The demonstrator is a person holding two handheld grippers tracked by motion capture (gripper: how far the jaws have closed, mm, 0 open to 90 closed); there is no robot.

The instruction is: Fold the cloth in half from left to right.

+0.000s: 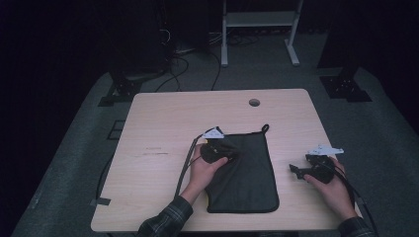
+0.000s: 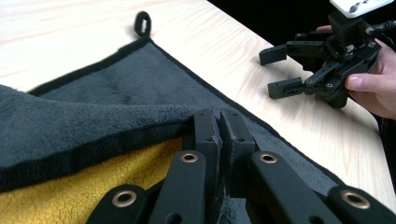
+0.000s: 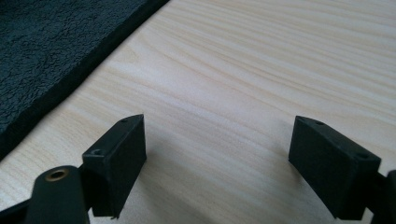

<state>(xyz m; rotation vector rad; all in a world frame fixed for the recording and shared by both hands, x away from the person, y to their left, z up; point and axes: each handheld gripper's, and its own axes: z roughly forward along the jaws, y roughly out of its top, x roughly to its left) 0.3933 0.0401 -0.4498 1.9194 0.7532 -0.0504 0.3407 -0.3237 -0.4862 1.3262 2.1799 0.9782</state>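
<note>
A dark grey towel (image 1: 249,177) lies flat on the wooden table (image 1: 158,123), its hanging loop (image 1: 265,128) at the far right corner. My left gripper (image 1: 231,149) is over the towel's far left part, shut on a lifted edge. In the left gripper view its jaws (image 2: 219,122) pinch the towel (image 2: 116,88), and the folded-up flap shows a yellow underside (image 2: 70,186). To the right of the towel my right gripper (image 1: 295,170) is held low over bare wood, open with nothing between the jaws (image 3: 217,149). The towel's edge (image 3: 51,51) lies to its left.
A round cable hole (image 1: 254,102) sits near the table's far edge. Beyond the table, a white metal stand (image 1: 259,22) and loose cables (image 1: 183,61) are on the grey floor. A cable (image 1: 185,165) trails from the left gripper across the table.
</note>
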